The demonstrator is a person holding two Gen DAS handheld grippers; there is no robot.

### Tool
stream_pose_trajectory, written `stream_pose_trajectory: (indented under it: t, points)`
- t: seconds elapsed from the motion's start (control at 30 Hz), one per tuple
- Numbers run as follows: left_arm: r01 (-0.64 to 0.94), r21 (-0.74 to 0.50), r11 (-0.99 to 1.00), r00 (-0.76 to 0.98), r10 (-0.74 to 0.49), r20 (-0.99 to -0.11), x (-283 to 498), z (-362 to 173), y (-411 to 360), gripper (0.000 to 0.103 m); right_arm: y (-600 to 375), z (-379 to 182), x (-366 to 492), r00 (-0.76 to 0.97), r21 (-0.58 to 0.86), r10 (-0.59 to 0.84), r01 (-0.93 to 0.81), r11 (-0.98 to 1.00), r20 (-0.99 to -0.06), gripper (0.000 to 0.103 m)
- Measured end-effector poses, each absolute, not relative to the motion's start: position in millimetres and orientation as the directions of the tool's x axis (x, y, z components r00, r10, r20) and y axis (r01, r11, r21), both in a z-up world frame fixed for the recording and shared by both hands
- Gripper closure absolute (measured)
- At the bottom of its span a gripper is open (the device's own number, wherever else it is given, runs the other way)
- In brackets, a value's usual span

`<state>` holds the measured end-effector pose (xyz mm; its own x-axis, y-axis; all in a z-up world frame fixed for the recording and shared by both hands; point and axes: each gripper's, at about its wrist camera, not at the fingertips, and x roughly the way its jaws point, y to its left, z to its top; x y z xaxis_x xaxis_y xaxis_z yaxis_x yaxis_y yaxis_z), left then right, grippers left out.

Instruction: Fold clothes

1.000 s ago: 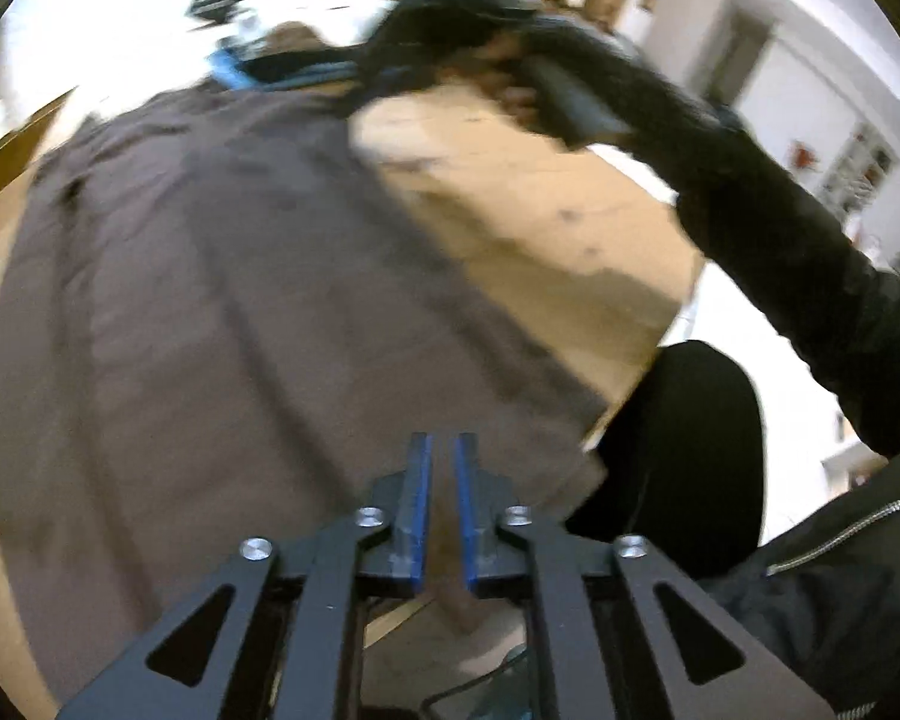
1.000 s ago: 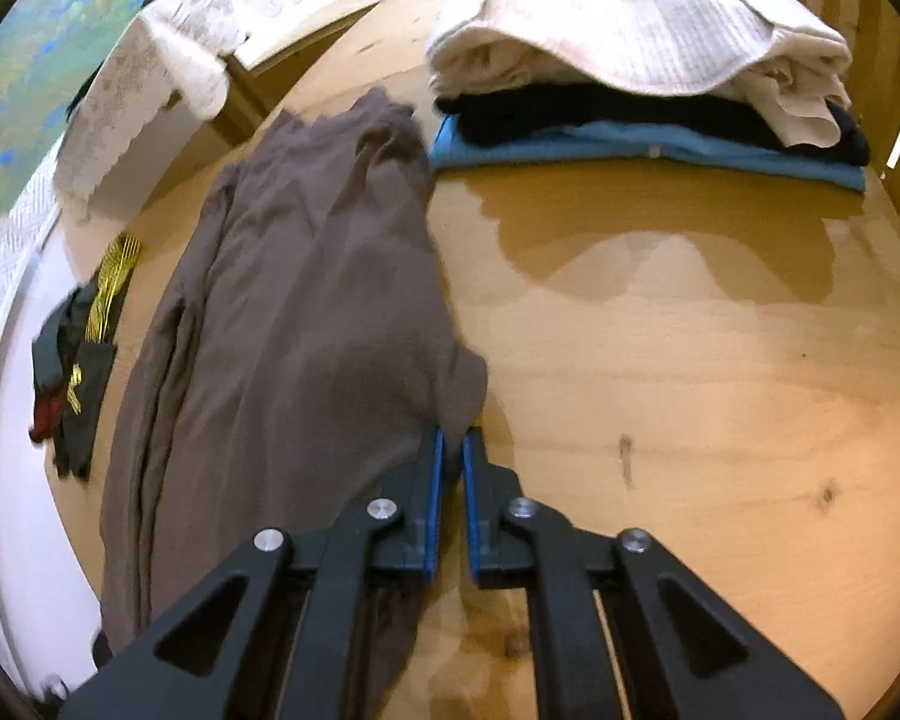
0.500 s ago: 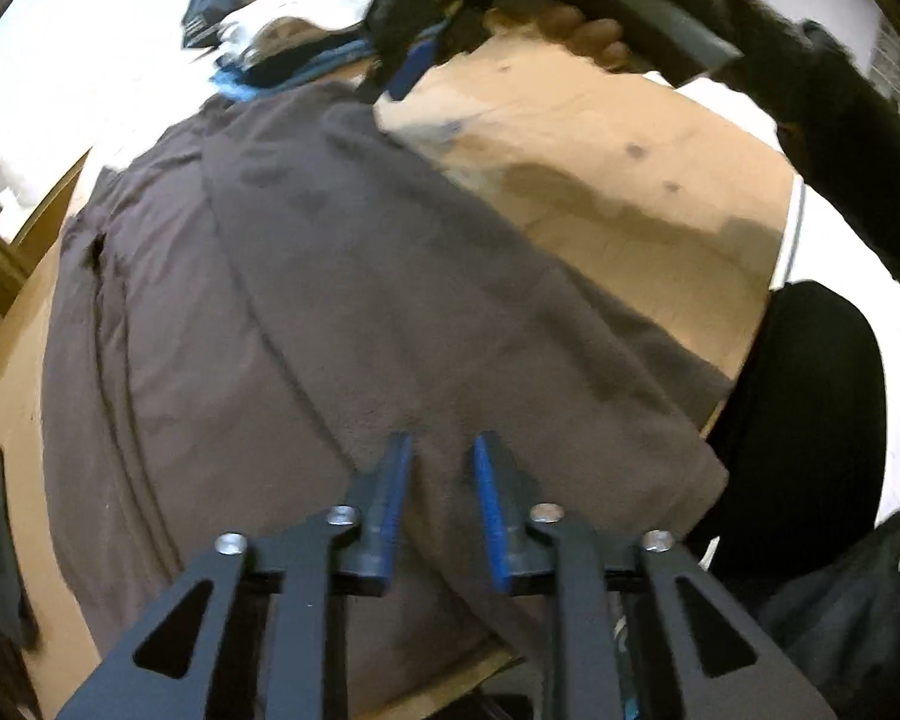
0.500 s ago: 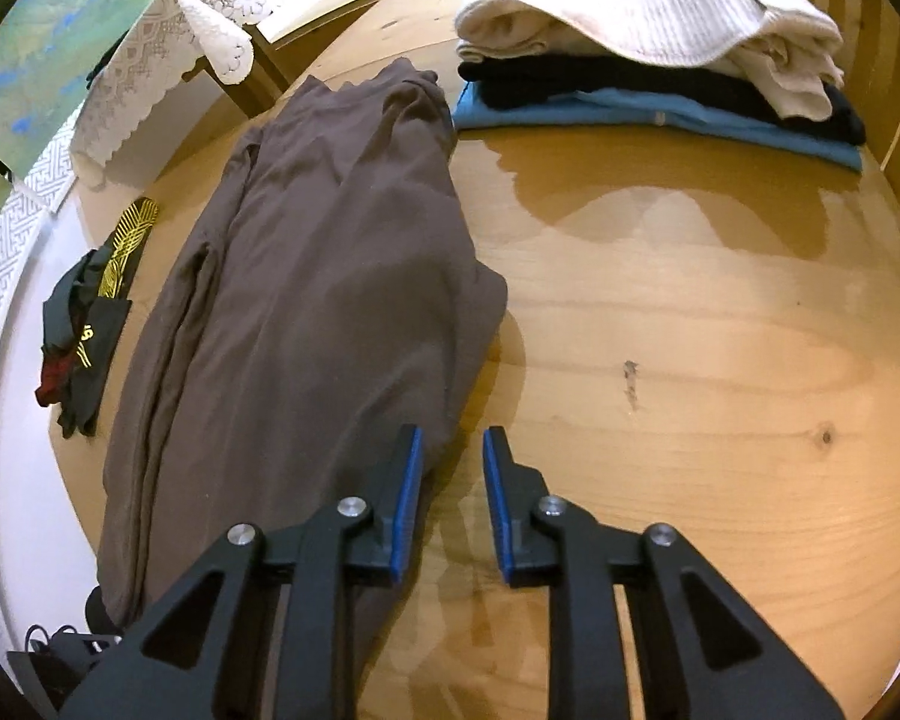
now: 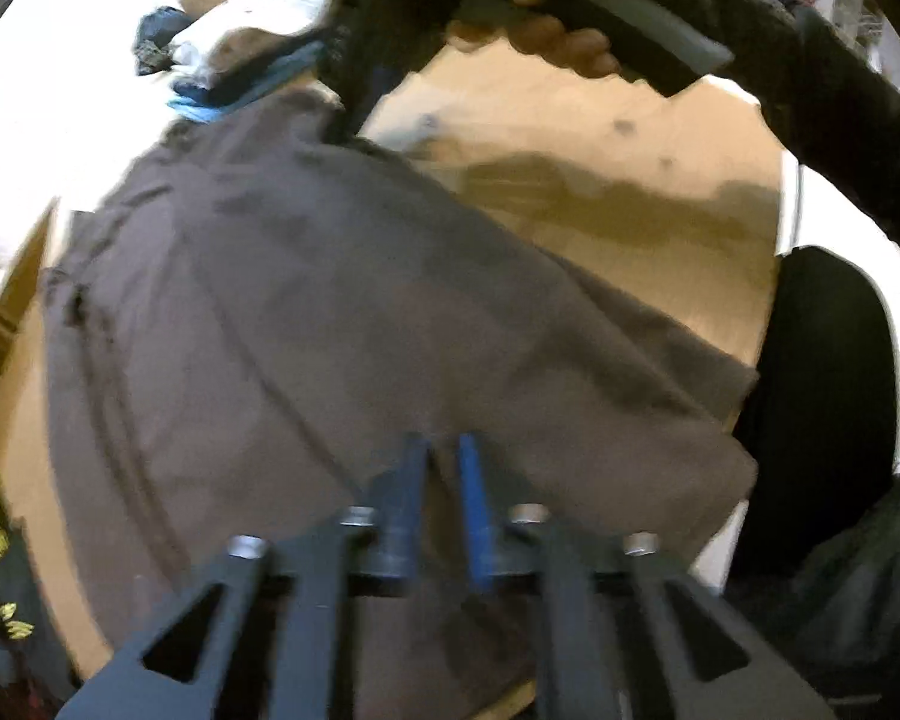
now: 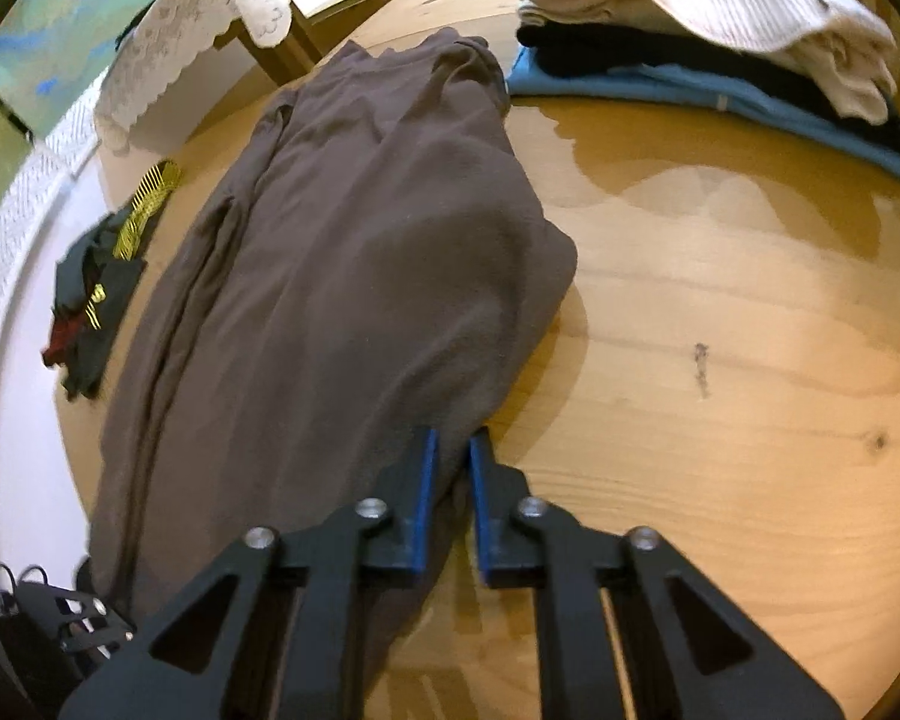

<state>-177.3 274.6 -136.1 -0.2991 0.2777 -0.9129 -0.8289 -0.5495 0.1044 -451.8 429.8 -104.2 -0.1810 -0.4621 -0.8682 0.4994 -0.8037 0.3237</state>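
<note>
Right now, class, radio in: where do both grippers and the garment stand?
Left gripper shut on brown garment at its near end. Right gripper shut on its side edge. Garment lies long on wooden table. Folded stack beyond, apart.

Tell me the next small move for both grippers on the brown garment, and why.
Probably lift both edges together and carry them across to fold. The right gripper has its fingers nearly closed on the brown garment at its side edge, and the left gripper looks nearly closed on the fabric too, though that view is blurred. The garment lies long and flat on the wooden table, beside the folded stack.
</note>
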Motion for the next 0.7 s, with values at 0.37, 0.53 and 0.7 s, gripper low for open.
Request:
stream_pose_trajectory:
  t: [0.37,0.53,0.7]
  points:
    - [-0.794,0.068,-0.605,-0.296,0.286,-0.911,-179.7,-117.6,243.2,0.097,436.0,-95.7,-452.7,-0.205,0.279,-0.426,0.501,-0.819,-0.881,0.092]
    - [-0.798,0.07,-0.599,-0.327,0.332,-0.885,-186.3,-101.2,252.7,0.09,452.0,-68.6,-417.4,-0.244,0.283,-0.458,0.52,-0.806,-0.855,0.09]
    - [-0.824,0.078,-0.561,-0.313,0.336,-0.888,-213.5,-110.5,282.2,0.071,457.5,-72.3,-384.2,-0.206,0.317,-0.484,0.533,-0.784,-0.85,0.09]
